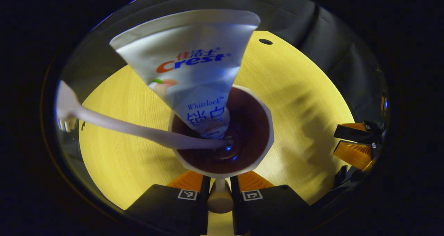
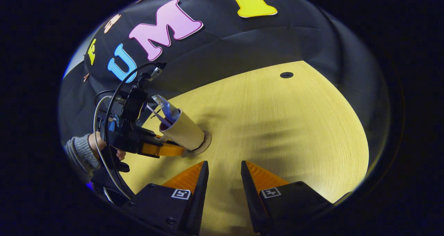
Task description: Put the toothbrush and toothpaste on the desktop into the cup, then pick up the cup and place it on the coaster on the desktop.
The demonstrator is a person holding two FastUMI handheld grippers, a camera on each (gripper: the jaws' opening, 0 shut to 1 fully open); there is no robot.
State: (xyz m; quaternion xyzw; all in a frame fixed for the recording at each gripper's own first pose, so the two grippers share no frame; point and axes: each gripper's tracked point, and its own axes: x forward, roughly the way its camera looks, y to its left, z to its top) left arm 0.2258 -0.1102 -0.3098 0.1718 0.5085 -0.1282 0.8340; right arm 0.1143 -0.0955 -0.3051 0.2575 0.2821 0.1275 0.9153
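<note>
A pale cup (image 1: 222, 130) with a dark inside sits close below in the left gripper view. In it stand a white toothpaste tube (image 1: 187, 66) and a white toothbrush (image 1: 114, 125), the brush leaning out to the left. My left gripper (image 1: 220, 181) is shut on the cup's handle (image 1: 220, 199). The right gripper view shows the cup (image 2: 182, 130) tilted, its base at a round coaster (image 2: 204, 143); whether it rests there I cannot tell. The left gripper (image 2: 173, 150) holds it from the left. My right gripper (image 2: 224, 173) is open above bare table.
The yellow wooden table (image 2: 284, 132) spreads right of the cup, with a small dark hole (image 2: 286, 75) near its far edge. A hand in a grey sleeve (image 2: 81, 149) holds the left gripper, cables trailing. The right gripper (image 1: 347, 143) hovers at the right.
</note>
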